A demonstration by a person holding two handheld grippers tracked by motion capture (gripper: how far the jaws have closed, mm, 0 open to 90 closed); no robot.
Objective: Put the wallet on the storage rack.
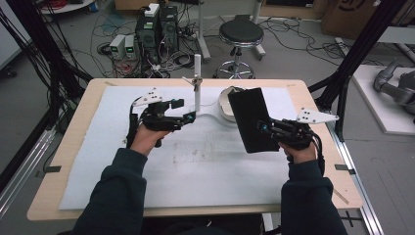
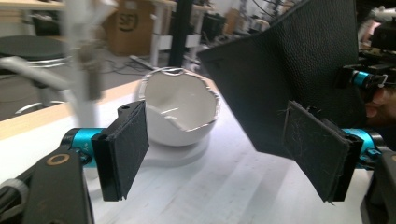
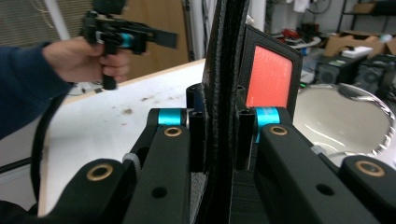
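A black leather wallet (image 1: 249, 117) stands on edge above the white mat, and my right gripper (image 1: 263, 127) is shut on its near end. In the right gripper view the jaws (image 3: 222, 135) pinch the folded wallet (image 3: 229, 56), whose inner flap shows a red card window (image 3: 271, 77). A white bowl (image 1: 225, 105) with an uneven rim sits on a round white base just behind the wallet. My left gripper (image 1: 183, 110) hovers left of the bowl, open and holding nothing. In its own view the bowl (image 2: 180, 109) and the wallet (image 2: 289, 70) lie beyond the wide-apart pads (image 2: 128, 149).
A thin white upright post (image 1: 197, 81) rises from the mat between the left gripper and the bowl. The white mat (image 1: 195, 161) covers most of the wooden table (image 1: 73, 147). A black frame post (image 1: 342, 83) stands at the right edge. A stool (image 1: 240, 34) and computers (image 1: 156, 29) sit on the floor behind.
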